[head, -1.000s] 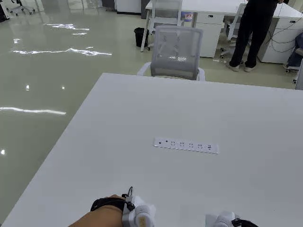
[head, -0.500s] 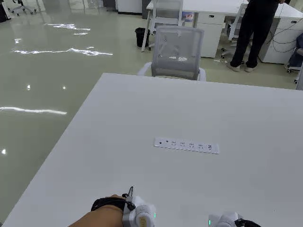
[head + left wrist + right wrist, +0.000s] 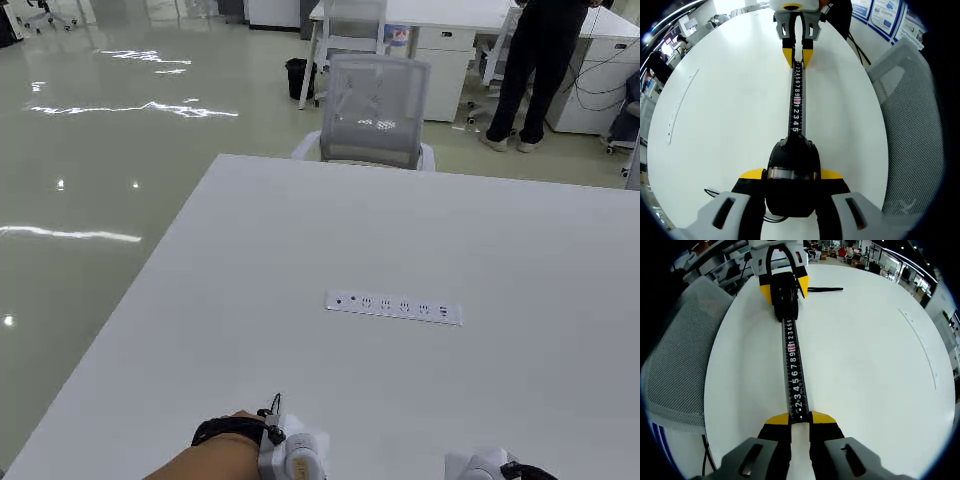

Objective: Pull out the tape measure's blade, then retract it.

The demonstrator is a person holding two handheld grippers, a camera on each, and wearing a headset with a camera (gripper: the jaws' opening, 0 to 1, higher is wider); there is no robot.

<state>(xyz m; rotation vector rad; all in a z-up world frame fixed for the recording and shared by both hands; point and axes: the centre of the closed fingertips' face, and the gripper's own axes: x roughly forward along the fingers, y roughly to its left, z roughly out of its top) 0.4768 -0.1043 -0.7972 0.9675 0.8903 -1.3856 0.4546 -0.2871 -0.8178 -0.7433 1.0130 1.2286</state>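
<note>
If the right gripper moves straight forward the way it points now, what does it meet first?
Probably the tape measure's case, held in the left gripper, at the far end of the blade that the right gripper pinches.

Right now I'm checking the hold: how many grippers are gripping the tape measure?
2. The left gripper clamps the tape measure's black case between its jaws; the right gripper pinches the tip of the extended blade.

power strip [image 3: 393,307] lies on white table [image 3: 250,300], chair [image 3: 372,100] beyond.
</note>
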